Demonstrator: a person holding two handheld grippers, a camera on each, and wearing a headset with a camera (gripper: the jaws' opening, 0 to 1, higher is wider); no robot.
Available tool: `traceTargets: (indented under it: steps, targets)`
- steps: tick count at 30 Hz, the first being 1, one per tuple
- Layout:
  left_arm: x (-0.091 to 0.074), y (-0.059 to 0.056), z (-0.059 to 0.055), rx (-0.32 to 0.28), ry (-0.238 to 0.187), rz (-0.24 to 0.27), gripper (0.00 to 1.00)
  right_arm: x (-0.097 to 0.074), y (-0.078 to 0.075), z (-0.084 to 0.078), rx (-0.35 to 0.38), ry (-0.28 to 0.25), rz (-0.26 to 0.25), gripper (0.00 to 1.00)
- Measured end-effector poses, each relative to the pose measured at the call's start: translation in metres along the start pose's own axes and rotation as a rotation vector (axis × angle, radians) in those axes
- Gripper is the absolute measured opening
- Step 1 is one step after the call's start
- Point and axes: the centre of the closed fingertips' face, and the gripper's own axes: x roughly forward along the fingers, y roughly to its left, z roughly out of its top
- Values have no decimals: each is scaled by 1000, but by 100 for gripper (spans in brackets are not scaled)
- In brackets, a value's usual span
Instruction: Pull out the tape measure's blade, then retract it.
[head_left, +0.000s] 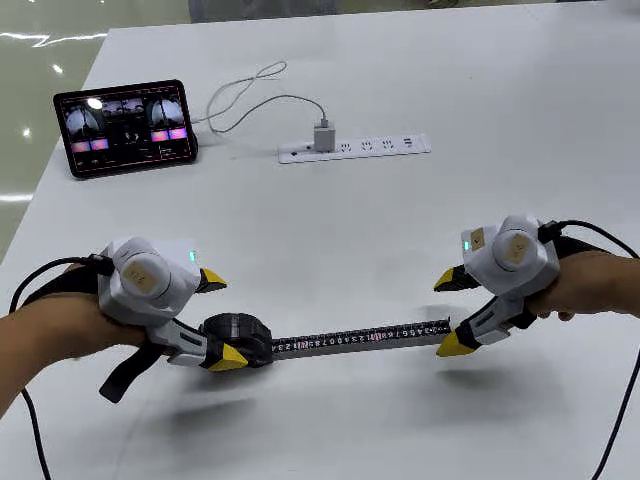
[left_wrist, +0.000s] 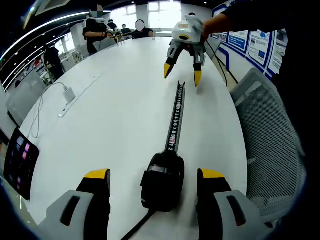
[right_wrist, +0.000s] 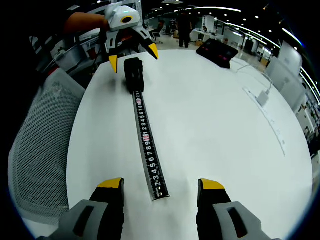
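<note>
in the head view, the tape measure's case (head_left: 238, 338) is seen on the white table (head_left: 400, 230) toward its near edge, between the parted jaws of the left gripper (head_left: 222, 319). the blade (head_left: 360, 338) is drawn out flat to the right, as far as the right gripper (head_left: 446, 313). a tablet (head_left: 126, 127) and a power strip (head_left: 355, 147) are set toward the far edge.

in the left gripper view, the case is flanked by both jaws, with a gap left on each side.

in the right gripper view, the blade's end is shown lying between the spread jaws, touched by neither.
</note>
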Motion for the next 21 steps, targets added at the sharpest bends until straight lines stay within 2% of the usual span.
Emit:
traceTargets:
  steps: [5,7,9,12,14,15,17,21]
  targets:
    - [-2,-2,-4,-44,-6,2,74,-4,2,2,29,-13,-8,61]
    - [-3,-1,-4,-44,-8,11,76,-4,1,1,38,-17,-18,64]
    - [-5,-2,-3,-54,-22,14,78,-4,0,1,55,-27,-25,68]
    - [-5,1,-3,-72,-35,35,83,-6,0,2,67,-42,-38,69]
    - [-7,1,-3,-108,-49,42,85,-8,-1,3,95,-59,-53,70]
    - [-7,-1,-3,-144,-55,35,88,-9,-1,2,102,-67,-58,71]
    - [-8,1,0,-200,-99,52,94,-11,-1,3,122,-91,-75,73]
    - [-11,5,-6,-241,-118,92,99,-13,2,0,163,-123,-99,81]
